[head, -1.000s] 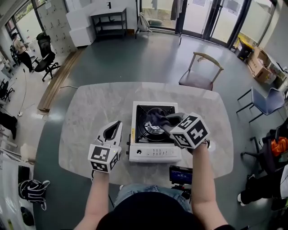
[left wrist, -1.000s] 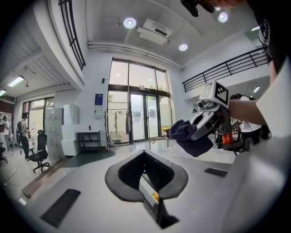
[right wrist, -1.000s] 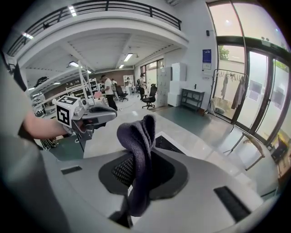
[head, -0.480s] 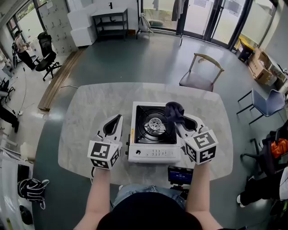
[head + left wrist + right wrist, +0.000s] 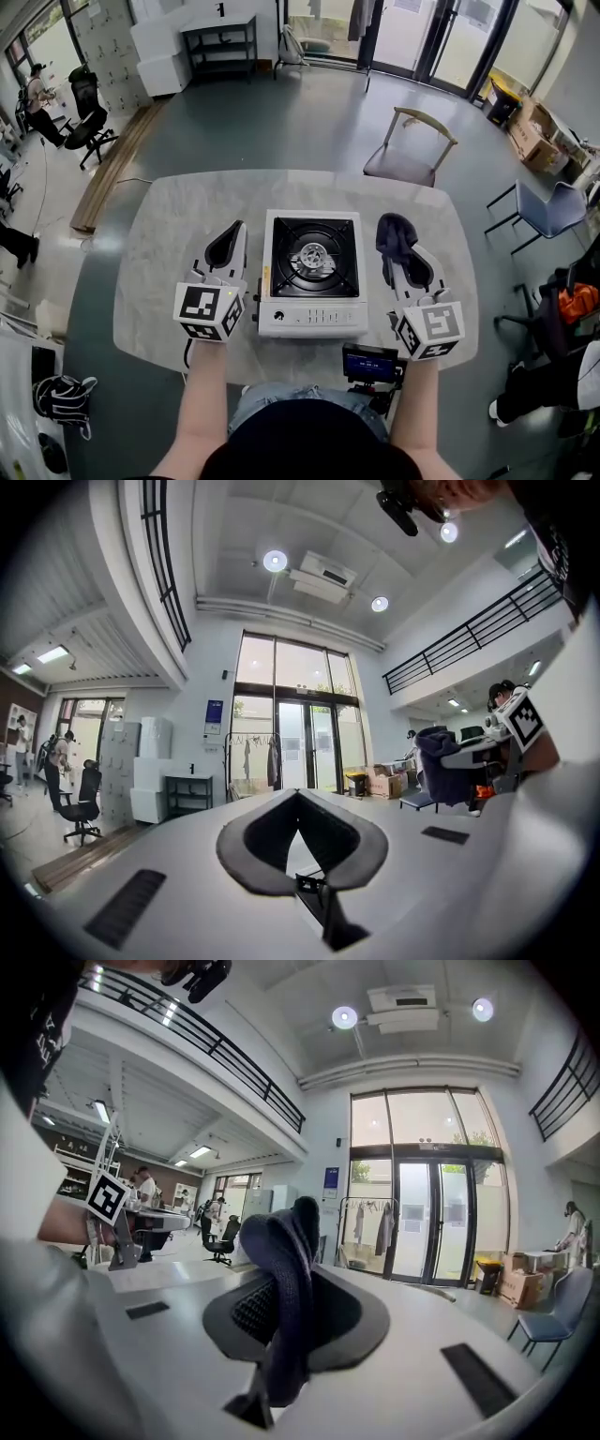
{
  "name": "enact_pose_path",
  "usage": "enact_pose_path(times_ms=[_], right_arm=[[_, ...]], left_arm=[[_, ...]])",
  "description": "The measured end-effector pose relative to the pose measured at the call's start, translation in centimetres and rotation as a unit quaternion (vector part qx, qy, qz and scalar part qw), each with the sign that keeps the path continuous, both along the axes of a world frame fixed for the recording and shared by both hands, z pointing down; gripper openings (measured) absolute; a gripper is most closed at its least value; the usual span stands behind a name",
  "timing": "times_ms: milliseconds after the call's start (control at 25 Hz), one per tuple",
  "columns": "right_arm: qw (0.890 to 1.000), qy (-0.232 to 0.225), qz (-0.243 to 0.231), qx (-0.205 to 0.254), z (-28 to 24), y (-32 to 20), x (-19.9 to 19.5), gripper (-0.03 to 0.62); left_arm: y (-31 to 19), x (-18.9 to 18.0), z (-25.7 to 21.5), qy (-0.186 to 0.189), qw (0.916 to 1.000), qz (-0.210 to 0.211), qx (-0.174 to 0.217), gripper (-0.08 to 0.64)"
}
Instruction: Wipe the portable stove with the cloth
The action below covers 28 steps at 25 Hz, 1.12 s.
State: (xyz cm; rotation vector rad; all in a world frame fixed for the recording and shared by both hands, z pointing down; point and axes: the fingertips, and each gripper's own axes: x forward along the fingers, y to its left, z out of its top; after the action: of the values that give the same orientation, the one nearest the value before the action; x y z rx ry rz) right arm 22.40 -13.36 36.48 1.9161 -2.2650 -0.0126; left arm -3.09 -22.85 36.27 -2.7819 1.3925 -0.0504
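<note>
The portable stove [image 5: 310,273], white with a black top and a round burner, sits mid-table in the head view. My left gripper [image 5: 235,229] rests on the table just left of the stove, shut with nothing between its jaws; the left gripper view shows the left gripper [image 5: 298,796] with tips touching. To the right of the stove and clear of it, my right gripper [image 5: 394,246] is shut on the dark navy cloth [image 5: 397,231]. In the right gripper view the cloth [image 5: 287,1269] bunches up between the jaws of the right gripper [image 5: 292,1241] and hides their tips.
The marble table [image 5: 173,234] has rounded edges. A small dark device [image 5: 373,364] sits at its near edge below the stove. A wooden chair [image 5: 412,155] stands beyond the far edge and a blue chair [image 5: 553,211] at the right.
My right gripper has carried the cloth from over the burner to the right, off the stove, and now sits beside it. The left gripper has stayed beside the stove's left edge.
</note>
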Motion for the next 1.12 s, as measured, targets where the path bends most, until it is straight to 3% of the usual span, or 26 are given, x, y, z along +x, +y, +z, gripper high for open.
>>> enact_pose_path(times_ms=[280,1120], right_arm=[[0.998,0.006,0.044,0.032,-0.6,1.1,2.0,0.067],[0.999,0.001,0.041,0.027,-0.5,1.3,2.2,0.067]], left_arm=[[0.2,0.3,-0.5,0.003,0.9999,-0.002,0.010,0.011],[0.7,0.1,-0.5,-0.004,1.0000,-0.004,0.008,0.011]])
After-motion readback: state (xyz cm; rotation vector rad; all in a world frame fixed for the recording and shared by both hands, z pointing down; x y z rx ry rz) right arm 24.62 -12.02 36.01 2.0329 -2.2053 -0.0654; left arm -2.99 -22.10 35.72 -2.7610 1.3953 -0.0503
